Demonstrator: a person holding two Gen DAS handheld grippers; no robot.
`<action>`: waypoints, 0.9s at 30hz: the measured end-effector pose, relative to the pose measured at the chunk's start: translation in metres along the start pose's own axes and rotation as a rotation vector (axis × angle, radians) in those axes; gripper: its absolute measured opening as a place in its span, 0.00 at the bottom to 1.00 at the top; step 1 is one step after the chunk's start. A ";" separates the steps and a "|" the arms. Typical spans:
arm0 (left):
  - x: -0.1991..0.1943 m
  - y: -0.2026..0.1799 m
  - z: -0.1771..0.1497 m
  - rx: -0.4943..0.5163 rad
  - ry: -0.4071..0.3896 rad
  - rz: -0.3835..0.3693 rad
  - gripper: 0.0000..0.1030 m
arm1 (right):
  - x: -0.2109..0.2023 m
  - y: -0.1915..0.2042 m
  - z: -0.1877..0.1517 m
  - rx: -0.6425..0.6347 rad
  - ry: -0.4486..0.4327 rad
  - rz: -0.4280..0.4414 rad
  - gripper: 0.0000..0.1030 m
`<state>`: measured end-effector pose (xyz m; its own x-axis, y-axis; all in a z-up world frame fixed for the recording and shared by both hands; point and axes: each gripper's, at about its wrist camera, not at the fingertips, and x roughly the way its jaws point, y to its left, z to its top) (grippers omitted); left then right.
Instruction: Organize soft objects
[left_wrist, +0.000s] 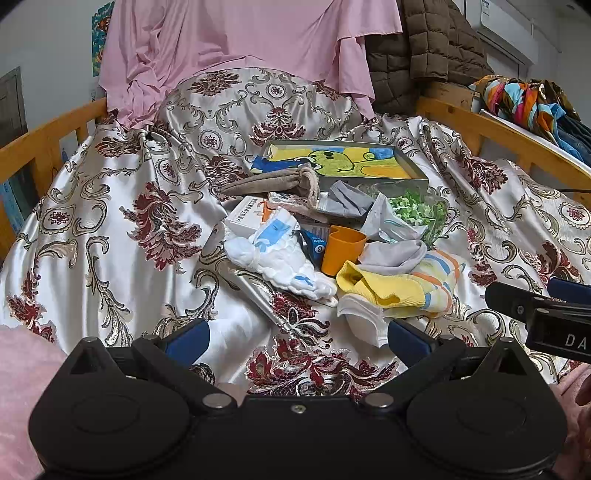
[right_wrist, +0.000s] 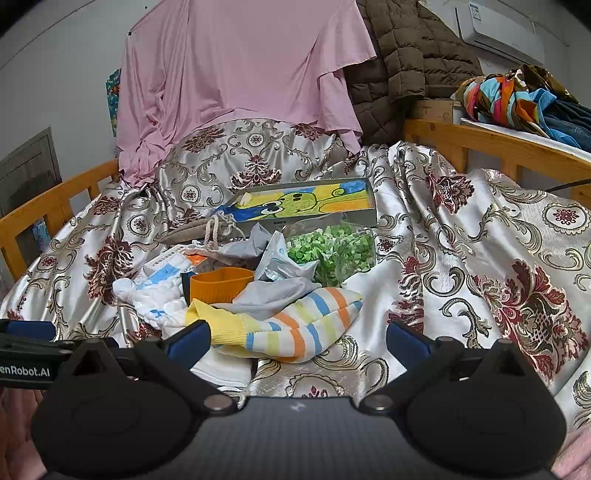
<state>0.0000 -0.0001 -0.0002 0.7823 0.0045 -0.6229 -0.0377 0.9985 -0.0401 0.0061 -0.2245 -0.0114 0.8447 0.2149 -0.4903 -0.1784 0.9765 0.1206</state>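
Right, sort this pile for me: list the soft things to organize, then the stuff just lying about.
Soft things to organize:
- striped sock
- grey sock
- white and blue sock
- brown knit piece

Just lying about:
- orange cup
- picture box
- clear tub of green bits
- white carton

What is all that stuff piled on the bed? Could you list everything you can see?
striped sock: one, yellow cuff with orange and blue stripes, front of pile
grey sock: one, on the striped sock
white sock: one, blue marks, left of pile
cup: one, orange, mid-pile
picture box: one, yellow-green drawing, behind pile
green bits bag: one, clear, right
bedspread: one, cream and maroon
pink cloth: one, hanging behind
left gripper: open
right gripper: open
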 end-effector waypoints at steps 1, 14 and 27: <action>0.000 0.000 0.000 0.000 0.000 0.000 0.99 | 0.000 0.000 0.000 0.000 0.000 -0.001 1.00; 0.000 0.000 0.000 0.000 0.001 0.000 0.99 | 0.001 0.000 0.000 -0.001 -0.001 0.000 1.00; 0.000 0.000 0.000 0.001 0.002 0.000 0.99 | 0.001 0.004 0.001 0.002 0.003 0.006 1.00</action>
<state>0.0001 -0.0002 -0.0002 0.7808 0.0047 -0.6248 -0.0376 0.9985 -0.0395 0.0063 -0.2204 -0.0105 0.8421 0.2205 -0.4921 -0.1823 0.9753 0.1250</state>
